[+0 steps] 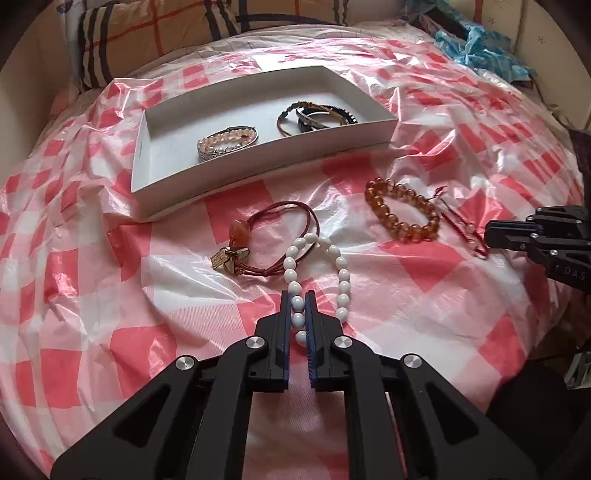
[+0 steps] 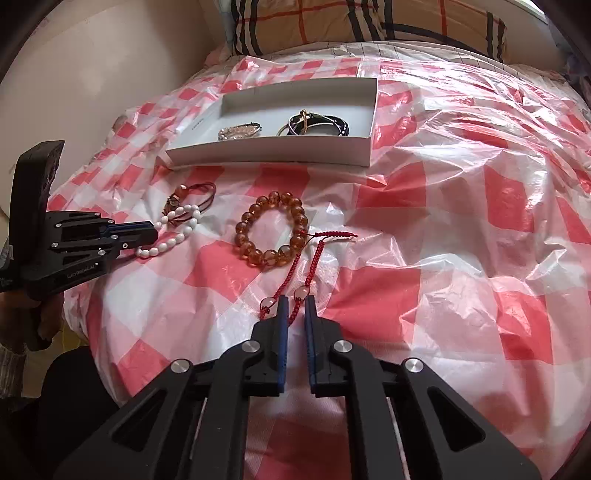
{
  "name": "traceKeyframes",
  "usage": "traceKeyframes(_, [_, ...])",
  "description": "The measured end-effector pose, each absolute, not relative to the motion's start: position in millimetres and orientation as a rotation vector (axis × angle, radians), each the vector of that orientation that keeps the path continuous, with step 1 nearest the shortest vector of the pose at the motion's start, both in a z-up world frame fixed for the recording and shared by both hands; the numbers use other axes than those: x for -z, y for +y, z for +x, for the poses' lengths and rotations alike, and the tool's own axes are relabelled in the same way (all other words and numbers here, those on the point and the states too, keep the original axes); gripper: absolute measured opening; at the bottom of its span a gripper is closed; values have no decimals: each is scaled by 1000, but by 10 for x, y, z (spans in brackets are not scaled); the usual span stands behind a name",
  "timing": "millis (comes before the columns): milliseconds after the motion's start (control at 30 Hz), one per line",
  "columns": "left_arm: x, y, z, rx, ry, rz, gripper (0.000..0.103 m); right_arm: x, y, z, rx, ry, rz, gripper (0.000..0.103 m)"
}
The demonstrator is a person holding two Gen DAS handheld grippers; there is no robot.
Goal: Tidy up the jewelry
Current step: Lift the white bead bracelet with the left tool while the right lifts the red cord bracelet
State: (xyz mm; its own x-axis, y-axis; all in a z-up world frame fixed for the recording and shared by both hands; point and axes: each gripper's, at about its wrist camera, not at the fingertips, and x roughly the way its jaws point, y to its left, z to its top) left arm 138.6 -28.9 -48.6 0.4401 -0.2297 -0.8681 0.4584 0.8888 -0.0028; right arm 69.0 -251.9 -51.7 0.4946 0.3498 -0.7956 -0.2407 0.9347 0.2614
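Bed under red-and-white checked plastic sheet, white box upon it holding bracelets, nearer than the box the left hand-held gripper clamped on white bead bracelet, right hand-held gripper pinching red cord bracelet beside amber bead bracelet

A red-and-white checked plastic sheet covers the bed. On it sits a plain white box, holding a pale pink and silver bracelet and dark bangles in black and gold-brown. Out on the sheet lie a white bead bracelet, an amber bead bracelet, a brown cord with an orange stone, and a red braided cord. Both tools are black with blue pads. Behind, a tan pillow carries black and orange plaid.
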Motion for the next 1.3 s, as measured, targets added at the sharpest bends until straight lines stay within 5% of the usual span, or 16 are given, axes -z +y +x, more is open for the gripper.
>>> traceKeyframes(167, [221,-81,1213,460,1001,149,7,427,-2538,642,-363,985,145,8])
traceKeyframes(233, [219,-41,1195,443,1001,142,7,451,-2554,712,-346,990,175,33])
traceKeyframes(267, [237,-23,1199,438,1005,134,7,457,-2547,753,-334,976,185,69])
traceKeyframes(300, [261,-13,1208,434,1011,123,7,471,-2534,785,-328,964,186,77])
traceKeyframes(367, [335,-8,1228,429,1027,105,7,557,-2469,907,-341,982,204,76])
traceKeyframes(433, [406,-30,1234,427,1039,97,7,680,-2369,997,-354,1016,182,58])
traceKeyframes(467, [427,-37,1231,426,1043,92,7,730,-2325,1022,-340,1034,154,41])
traceKeyframes(600, [382,-39,1173,437,1030,64,7,664,-2339,907,-363,1023,165,11])
traceKeyframes(1300, [-517,-171,366,355,806,157,7,-387,-2341,-30,-465,809,273,11])
